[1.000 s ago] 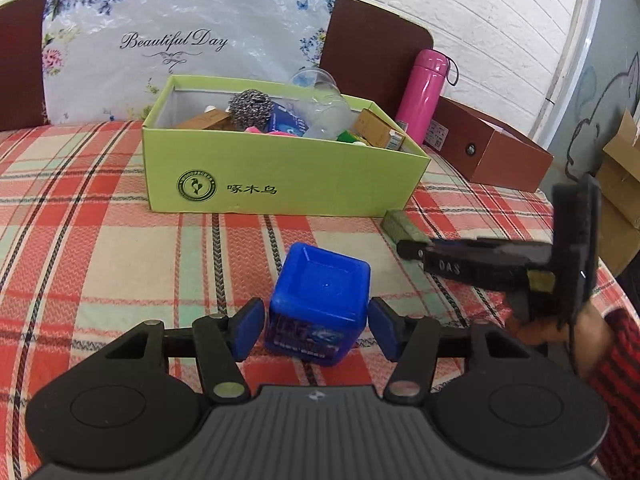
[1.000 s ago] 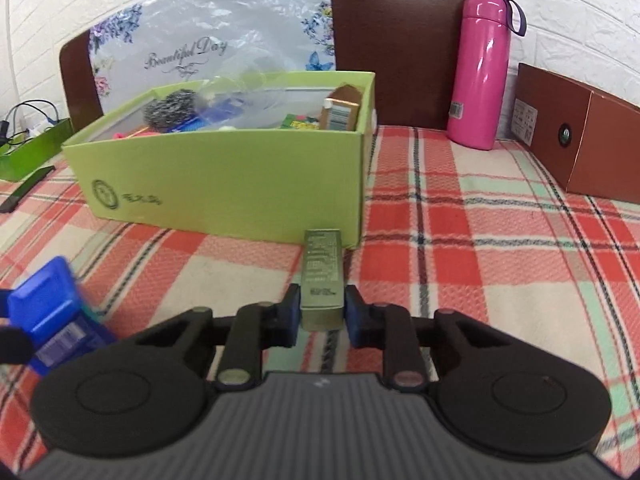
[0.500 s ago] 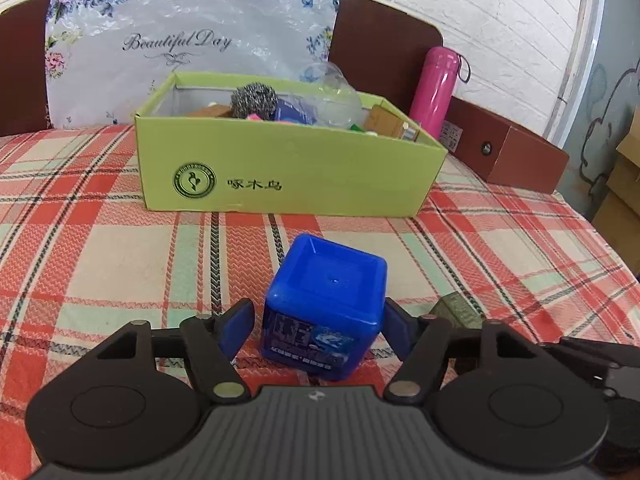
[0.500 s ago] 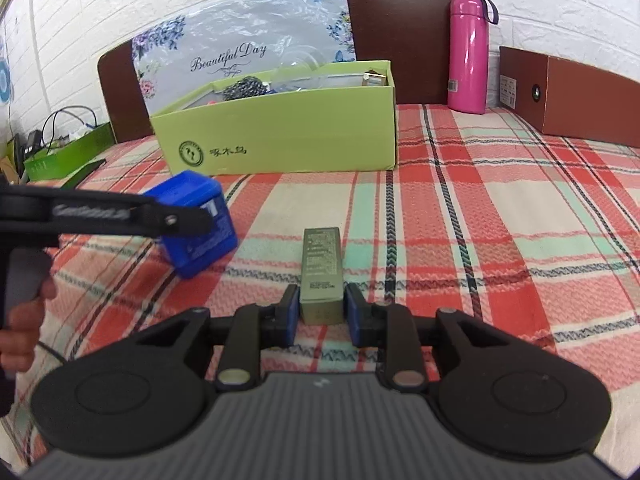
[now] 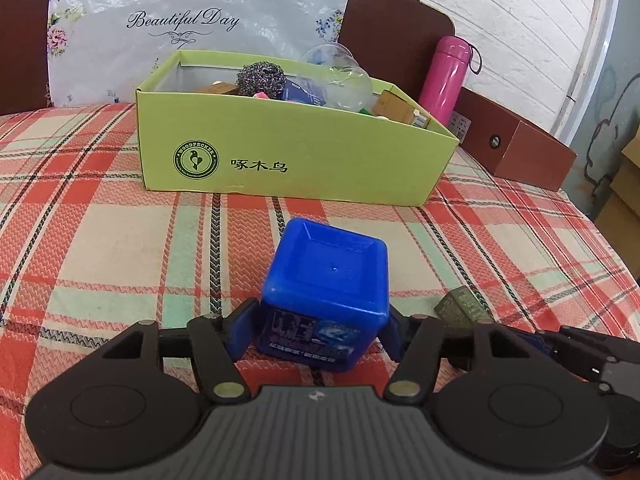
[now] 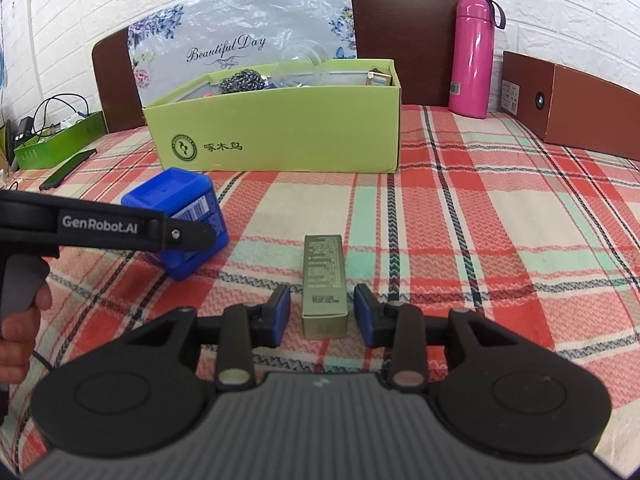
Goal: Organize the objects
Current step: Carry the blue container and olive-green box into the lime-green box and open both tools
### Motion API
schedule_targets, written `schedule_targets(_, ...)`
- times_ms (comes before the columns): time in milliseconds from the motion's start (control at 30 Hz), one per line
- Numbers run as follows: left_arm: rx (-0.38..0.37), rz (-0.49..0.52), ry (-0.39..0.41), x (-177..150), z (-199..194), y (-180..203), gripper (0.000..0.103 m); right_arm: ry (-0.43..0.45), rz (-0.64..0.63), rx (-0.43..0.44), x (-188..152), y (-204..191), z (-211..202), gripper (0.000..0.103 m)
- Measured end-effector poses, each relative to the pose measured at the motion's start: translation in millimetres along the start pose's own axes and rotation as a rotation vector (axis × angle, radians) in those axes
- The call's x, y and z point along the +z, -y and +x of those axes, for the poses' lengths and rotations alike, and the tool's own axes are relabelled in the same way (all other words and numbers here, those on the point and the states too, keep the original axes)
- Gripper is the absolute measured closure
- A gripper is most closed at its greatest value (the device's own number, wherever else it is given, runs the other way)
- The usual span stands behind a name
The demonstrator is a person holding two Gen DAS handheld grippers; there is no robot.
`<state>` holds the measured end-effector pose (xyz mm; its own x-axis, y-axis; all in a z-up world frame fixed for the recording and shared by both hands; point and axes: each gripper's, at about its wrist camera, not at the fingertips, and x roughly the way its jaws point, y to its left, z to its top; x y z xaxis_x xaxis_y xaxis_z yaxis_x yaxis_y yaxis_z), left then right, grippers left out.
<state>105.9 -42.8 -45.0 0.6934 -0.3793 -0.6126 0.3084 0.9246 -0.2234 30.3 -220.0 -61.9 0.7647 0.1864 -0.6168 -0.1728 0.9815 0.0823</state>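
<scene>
My left gripper (image 5: 322, 330) brackets the blue cube container (image 5: 326, 292) on the plaid cloth (image 5: 100, 240), its jaws having just narrowed; whether the pads press I cannot tell. To the right, my right gripper (image 6: 322, 314) has just been opening, pads clear of the olive carton (image 6: 323, 284) lying between them, before the green box (image 6: 280, 136).

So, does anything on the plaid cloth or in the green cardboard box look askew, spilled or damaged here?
Nothing spilled or damaged. One oddity: the blue square plastic tub sits tilted between the left gripper's pads. The slim olive carton lies flat between the right gripper's just-opened jaws. A clear plastic cup lies tipped atop the crowded green cardboard box.
</scene>
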Motion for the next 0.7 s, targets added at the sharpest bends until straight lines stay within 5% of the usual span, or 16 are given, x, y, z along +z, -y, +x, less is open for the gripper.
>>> schedule_targets(333,0.027,-0.02,-0.029,-0.4,-6.1,-6.1,0.04,-0.023,-0.018,-0.02,2.5,-10.5,-0.2,0.08)
schedule_targets(700,0.019,-0.087,0.005,7.2,-41.3,-27.1,0.043,-0.014,0.058,0.152,18.5,-25.5,-11.6,0.081)
